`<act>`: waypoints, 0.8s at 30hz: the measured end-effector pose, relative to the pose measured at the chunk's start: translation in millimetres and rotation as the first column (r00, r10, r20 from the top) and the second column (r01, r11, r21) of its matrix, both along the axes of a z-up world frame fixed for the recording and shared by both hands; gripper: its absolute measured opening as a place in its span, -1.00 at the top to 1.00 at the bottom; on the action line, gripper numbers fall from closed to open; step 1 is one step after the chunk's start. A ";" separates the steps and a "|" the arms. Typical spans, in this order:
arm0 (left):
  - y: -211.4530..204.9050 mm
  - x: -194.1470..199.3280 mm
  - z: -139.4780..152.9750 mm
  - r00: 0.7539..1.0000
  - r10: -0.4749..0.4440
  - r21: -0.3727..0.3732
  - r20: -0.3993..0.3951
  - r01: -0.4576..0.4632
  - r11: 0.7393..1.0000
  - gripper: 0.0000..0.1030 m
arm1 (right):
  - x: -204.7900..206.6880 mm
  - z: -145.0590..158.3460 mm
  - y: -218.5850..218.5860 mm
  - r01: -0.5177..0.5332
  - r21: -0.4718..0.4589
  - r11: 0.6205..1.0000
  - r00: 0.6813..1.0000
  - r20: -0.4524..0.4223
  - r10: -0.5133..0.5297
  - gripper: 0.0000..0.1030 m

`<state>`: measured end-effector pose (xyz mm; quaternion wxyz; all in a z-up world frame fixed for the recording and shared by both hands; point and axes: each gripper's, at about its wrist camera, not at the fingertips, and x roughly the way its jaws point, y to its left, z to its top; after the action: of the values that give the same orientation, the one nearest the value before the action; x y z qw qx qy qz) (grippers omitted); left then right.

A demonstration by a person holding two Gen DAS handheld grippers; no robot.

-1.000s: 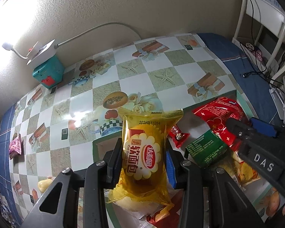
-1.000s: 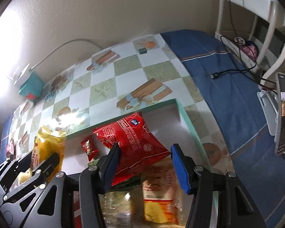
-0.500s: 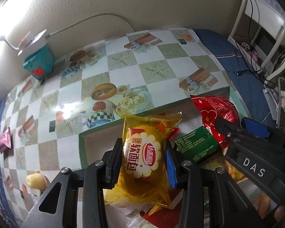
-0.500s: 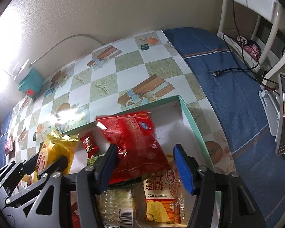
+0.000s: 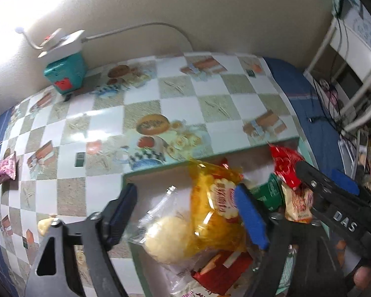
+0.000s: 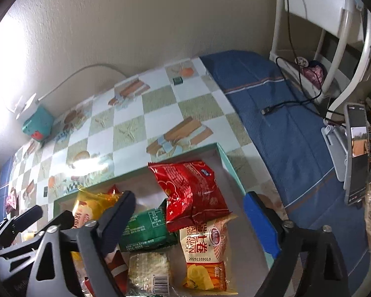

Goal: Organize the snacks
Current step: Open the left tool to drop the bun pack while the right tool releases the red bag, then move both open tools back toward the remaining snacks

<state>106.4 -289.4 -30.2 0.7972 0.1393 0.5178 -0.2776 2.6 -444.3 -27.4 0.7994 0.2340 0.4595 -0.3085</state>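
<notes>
Domestic room, lived-in. Indicated by patterned checkered tablecloth [image 5: 160, 104] over blue cloth [image 6: 279, 113], plain plastered wall [image 6: 160, 19], white chair [image 6: 334, 24] beside table, power strip [image 5: 61, 42] with cord, phone on stand [image 6: 357, 153], snack-filled box [image 6: 231, 168].

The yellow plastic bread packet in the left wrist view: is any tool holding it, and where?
No. The yellow plastic bread packet lies free between the left tool's just-opened jaws.
</notes>
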 end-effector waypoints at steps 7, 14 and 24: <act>30.1 26.5 3.1 0.980 0.197 -0.016 0.015 -0.197 0.980 -0.71 | -1.5 8.2 -0.7 0.030 -0.019 0.999 0.999 0.033 -0.029 -1.00; 67.3 51.2 6.4 0.939 0.343 -0.043 -0.014 -0.344 0.938 -0.71 | 2.3 15.0 4.5 0.028 -0.027 0.999 0.998 0.055 -0.026 -1.00; 96.7 69.9 9.8 0.949 0.314 0.003 0.003 -0.314 0.949 -0.86 | 17.5 19.8 21.7 -0.010 -0.024 1.000 0.998 0.069 0.012 -1.00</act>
<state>176.4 -192.7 -20.4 0.8316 0.0569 0.5328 -0.1462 20.1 -422.6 -7.6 0.8193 0.2324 0.4289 -0.3012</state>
